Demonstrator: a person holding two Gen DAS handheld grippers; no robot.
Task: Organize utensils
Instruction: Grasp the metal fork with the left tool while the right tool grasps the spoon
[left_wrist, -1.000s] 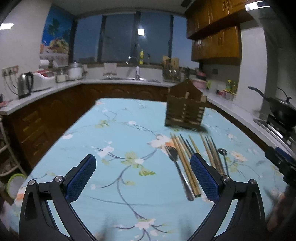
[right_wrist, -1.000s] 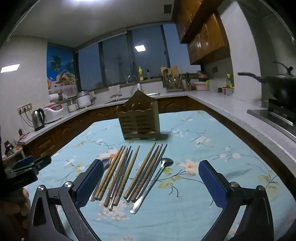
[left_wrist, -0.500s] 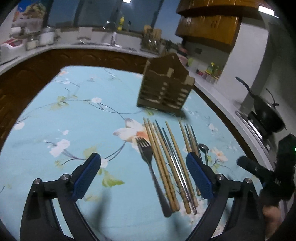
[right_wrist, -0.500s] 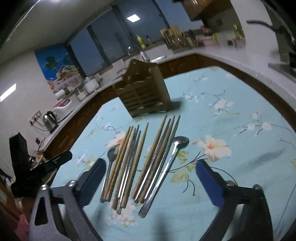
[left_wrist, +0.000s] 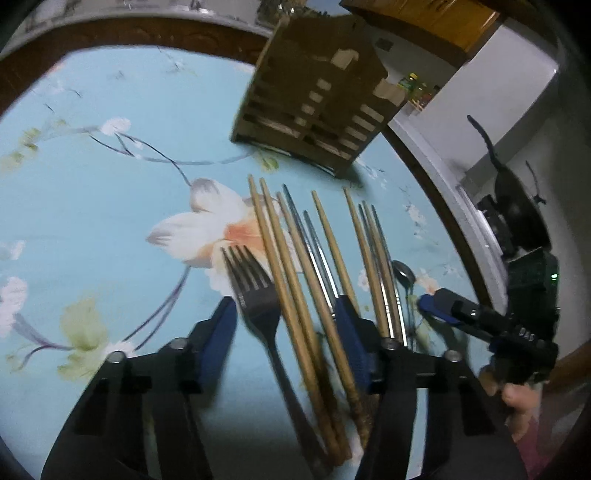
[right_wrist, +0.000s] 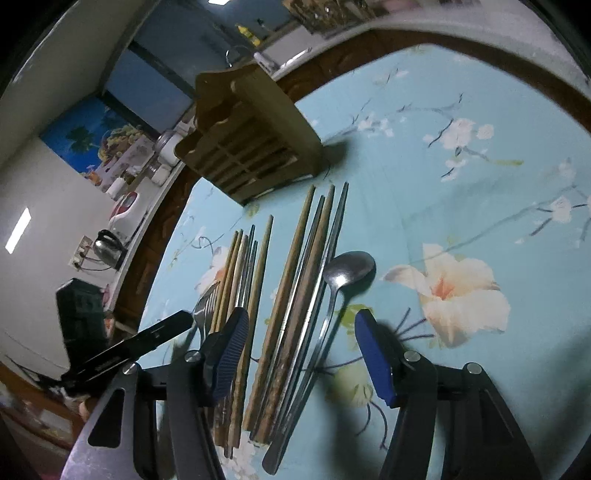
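A fork (left_wrist: 255, 291), several wooden and metal chopsticks (left_wrist: 295, 258) and a spoon (left_wrist: 404, 275) lie side by side on the floral blue tablecloth (left_wrist: 110, 206). A slatted wooden utensil holder (left_wrist: 314, 107) stands just beyond them. My left gripper (left_wrist: 284, 332) points down over the row's left end. Its jaws are closing, with the fork handle and a few wooden chopsticks between the pads, not pressed. My right gripper (right_wrist: 301, 347) hangs over the right end, jaws closing around chopsticks (right_wrist: 295, 295) and the spoon (right_wrist: 347, 267) handle, pads apart from them. The holder (right_wrist: 251, 147) shows behind.
A dark wok (left_wrist: 517, 210) sits on the stove past the table's right edge. A kettle (right_wrist: 109, 249) and a rice cooker (right_wrist: 127, 212) stand on the counter to the left. The tablecloth (right_wrist: 480, 184) right of the spoon holds only its flower print.
Both grippers tilted downward and came in close over the row of utensils. Their jaws narrowed from wide open to about half that gap.
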